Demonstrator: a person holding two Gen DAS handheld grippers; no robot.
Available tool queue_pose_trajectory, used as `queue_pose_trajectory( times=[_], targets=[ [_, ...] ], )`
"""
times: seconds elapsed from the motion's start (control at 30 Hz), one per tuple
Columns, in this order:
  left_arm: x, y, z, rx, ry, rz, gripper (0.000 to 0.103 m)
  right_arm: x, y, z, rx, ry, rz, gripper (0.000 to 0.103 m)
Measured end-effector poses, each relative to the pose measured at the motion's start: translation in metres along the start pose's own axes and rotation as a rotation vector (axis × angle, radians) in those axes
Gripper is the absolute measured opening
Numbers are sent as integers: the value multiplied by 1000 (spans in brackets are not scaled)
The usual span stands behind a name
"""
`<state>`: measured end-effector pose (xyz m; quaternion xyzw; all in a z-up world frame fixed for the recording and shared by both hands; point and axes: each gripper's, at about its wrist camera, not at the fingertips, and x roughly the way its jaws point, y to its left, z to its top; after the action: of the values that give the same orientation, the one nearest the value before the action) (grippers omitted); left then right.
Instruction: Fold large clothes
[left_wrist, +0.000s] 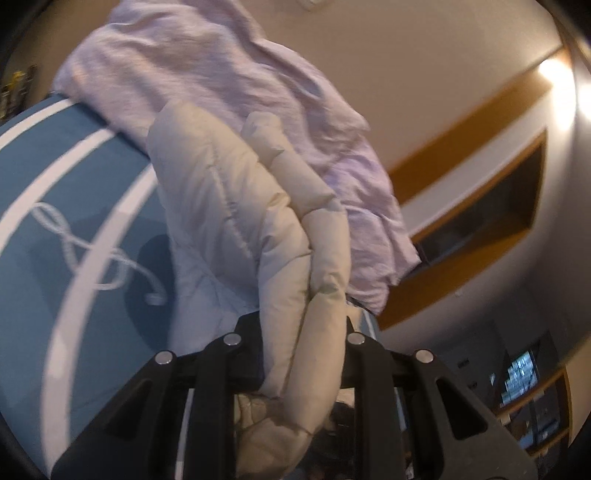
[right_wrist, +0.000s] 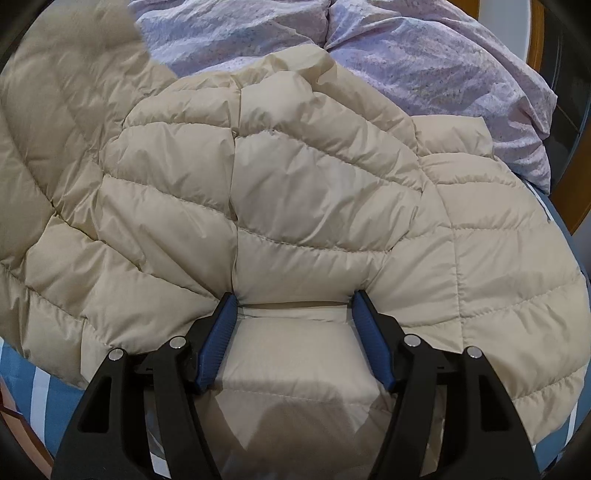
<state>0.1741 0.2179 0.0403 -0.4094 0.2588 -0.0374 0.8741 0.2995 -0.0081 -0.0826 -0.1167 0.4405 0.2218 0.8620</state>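
The beige quilted jacket lies spread over a blue cover with white stripes, its far edge touching a rumpled lilac cloth. In the left wrist view a bunched fold of the jacket rises from the cover into the left gripper, whose jaws pinch it between them. The right gripper presses down on the jacket, jaws spread wide, the blue pads at either side of a padded panel, gripping nothing. Behind the cloth stands a beige wall with wood trim.
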Motion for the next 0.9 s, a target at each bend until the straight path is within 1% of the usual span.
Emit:
queue_pose_trajectory(
  times=[0.17,0.33,0.5,0.73,0.83,0.9],
  targets=[
    [34,-43,-13,58,61,-56,21,0,-3,0,15,2,27,66],
    [67,-65,-29,81,115,-73,21,0,-11,1,29,6,55,66],
    [94,-74,-39,76,155,-79,21,1,-14,2,29,8,67,66],
    [119,-78,-45,55,193,-90,21,-1,-16,1,40,6,83,66],
    [126,-73,-49,46,210,-92,21,-4,-20,-1,53,0,104,66],
    [135,-71,-45,37,221,-93,21,-5,-23,-2,58,-5,115,66]
  ],
)
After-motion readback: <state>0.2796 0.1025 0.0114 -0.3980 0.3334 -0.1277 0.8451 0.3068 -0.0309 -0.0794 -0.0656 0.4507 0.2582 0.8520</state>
